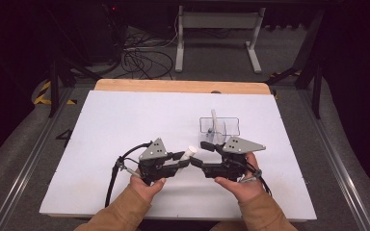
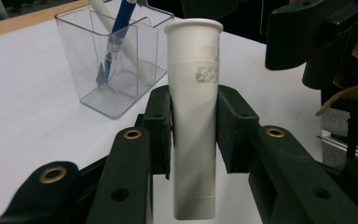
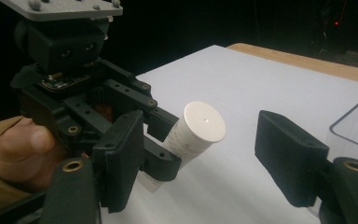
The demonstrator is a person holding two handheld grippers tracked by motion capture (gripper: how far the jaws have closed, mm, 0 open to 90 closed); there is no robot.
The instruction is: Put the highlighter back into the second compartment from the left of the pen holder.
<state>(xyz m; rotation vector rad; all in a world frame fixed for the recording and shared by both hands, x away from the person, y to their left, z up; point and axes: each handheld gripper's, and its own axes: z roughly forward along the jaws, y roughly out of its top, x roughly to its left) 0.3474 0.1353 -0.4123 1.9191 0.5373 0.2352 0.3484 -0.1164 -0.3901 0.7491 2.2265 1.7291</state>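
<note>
White tube (image 2: 195, 126) clamped in left hand-held gripper (image 2: 194, 133), grey printed label unreadable

Both forearms, in tan sleeves, are brought in from the near edge of the tabletop (image 1: 125, 120). The left hand-held gripper (image 1: 185, 158) is held in the left hand (image 1: 144, 185) near that edge, its jaws pointed toward the right one and pressed against a white tube (image 2: 193, 116) from both sides. The right hand-held gripper (image 1: 196, 161) is gripped by the right hand (image 1: 238, 185), just beside the left, jaws turned to face it. Its jaws are spread apart, nothing being pressed between them.
</note>
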